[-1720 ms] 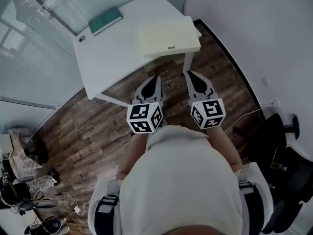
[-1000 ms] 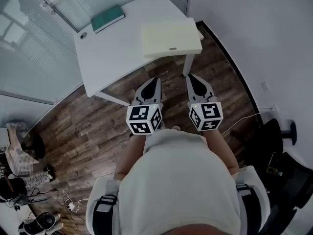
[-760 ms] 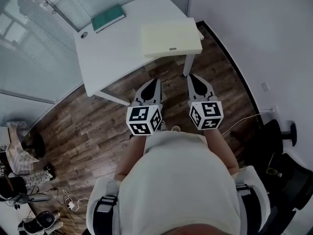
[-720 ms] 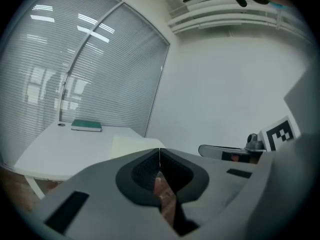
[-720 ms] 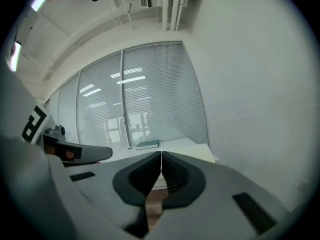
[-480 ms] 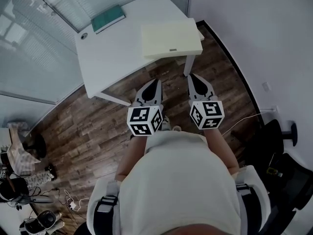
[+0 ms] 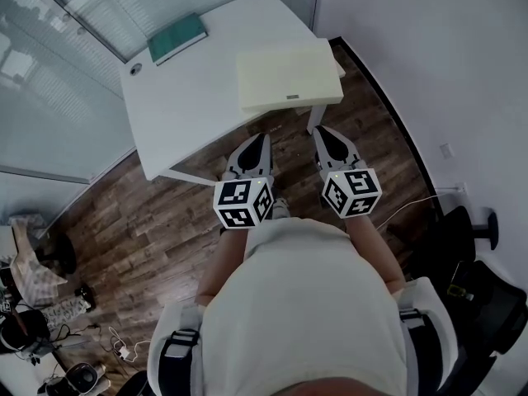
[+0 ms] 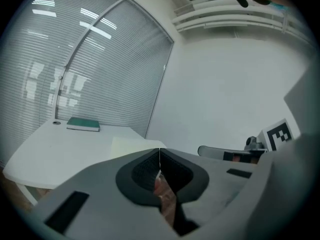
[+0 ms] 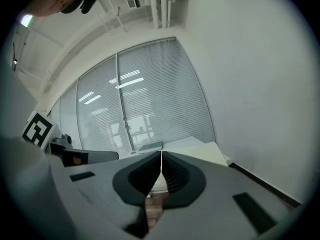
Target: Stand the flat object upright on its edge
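Both grippers held side by side in front of the person, over the wood floor [image 7: 140, 221], noses toward the white table [image 7: 190, 106], neither touching it. Left gripper [image 7: 261, 139] jaws pressed together, pads meeting in a thin seam at the tips, nothing between them; same in the left gripper view [image 8: 159, 152], only floor visible through the gap lower down. Right gripper [image 7: 319, 132] jaws also fully together and empty, seam clear in the right gripper view [image 9: 161, 155]. The flat object [image 7: 289, 77] is a pale cream slab, lying flat on the table at its right near corner, one edge hanging over the table edge near the table leg [image 7: 314, 118]; not upright, not touched by either gripper. It sits just beyond the two gripper tips, closer to the right one. From the left gripper view the slab [image 8: 131, 145] shows just above the jaw tips, from the right gripper view [image 9: 202, 154] just right of them. A green book [image 7: 176, 37] lies flat at the far side of the table, well apart from the slab, with a small round disc [image 7: 136, 68] near it by the table edge. Glass wall with blinds [image 7: 58, 73] to the left, plain white wall [image 7: 445, 56] to the right
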The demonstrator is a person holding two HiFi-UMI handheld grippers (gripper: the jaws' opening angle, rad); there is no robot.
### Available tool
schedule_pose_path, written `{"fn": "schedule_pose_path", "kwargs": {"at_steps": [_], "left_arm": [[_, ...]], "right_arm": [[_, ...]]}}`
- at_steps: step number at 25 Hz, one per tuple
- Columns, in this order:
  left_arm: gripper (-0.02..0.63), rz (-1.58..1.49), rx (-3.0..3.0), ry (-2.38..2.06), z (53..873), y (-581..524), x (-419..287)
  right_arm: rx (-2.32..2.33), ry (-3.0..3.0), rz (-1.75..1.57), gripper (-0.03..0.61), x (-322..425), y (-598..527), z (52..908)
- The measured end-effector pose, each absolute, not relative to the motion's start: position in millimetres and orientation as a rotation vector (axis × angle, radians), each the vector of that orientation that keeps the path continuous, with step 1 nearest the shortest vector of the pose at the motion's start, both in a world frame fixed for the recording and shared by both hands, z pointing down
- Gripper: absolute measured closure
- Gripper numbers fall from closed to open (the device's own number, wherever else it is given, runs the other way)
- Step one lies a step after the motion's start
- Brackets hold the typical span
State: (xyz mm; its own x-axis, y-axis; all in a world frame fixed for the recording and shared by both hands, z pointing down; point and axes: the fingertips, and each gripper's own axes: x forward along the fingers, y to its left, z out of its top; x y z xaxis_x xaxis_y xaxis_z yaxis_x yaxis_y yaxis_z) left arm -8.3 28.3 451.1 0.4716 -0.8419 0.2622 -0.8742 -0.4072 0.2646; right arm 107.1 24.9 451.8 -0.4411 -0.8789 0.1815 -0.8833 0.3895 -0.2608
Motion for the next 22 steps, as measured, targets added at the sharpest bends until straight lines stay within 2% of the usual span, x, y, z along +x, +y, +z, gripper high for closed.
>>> {"fn": "schedule_pose_path", "kwargs": {"at_steps": [9, 22], "left_arm": [[0.592, 0.137, 2.357, -1.402, 459.0, -24.5, -17.4], [0.592, 0.182, 2.380, -1.296, 471.8, -95.6, -32.2]], "right_arm": [[1.667, -2.601, 0.491, 0.558, 102.3, -24.5, 453.9], [1.776, -2.576, 0.709, 0.557, 98.4, -83.8, 468.1]]}}
